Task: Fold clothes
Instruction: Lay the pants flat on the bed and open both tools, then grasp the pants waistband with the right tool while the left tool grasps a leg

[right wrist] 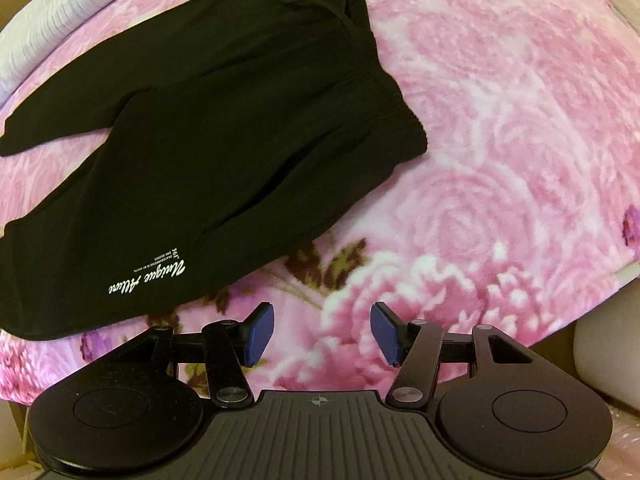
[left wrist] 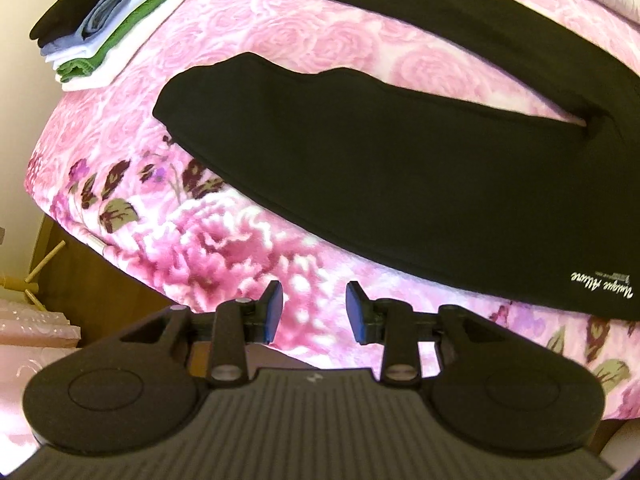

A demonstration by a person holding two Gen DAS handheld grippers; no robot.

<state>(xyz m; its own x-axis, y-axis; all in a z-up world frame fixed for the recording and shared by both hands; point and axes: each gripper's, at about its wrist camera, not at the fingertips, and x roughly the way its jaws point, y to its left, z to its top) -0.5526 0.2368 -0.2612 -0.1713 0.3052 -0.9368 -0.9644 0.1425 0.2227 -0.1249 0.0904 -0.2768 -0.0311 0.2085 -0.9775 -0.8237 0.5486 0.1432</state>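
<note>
While hidden rightward, folded stack (left wrist: pixel 108 24) shows left

Both views are evenly and brightly lit by soft, warm light; no hard shadows are cast, and only a thin dark edge is seen under the black trousers (left wrist: pixel 400 168) ahead of the jaws. Their fabric is rendered almost featureless black, though the white lettering (right wrist: pixel 148 276) stays legible. The pink floral blanket (left wrist: pixel 248 248) just beyond the left jaws is slightly washed out and smeared by motion blur. Strong fisheye bending is seen, the bed being curved into a dome, and the corners are darkened. The stack of folded clothes (left wrist: pixel 104 28) far left of the jaws is compressed.
</note>
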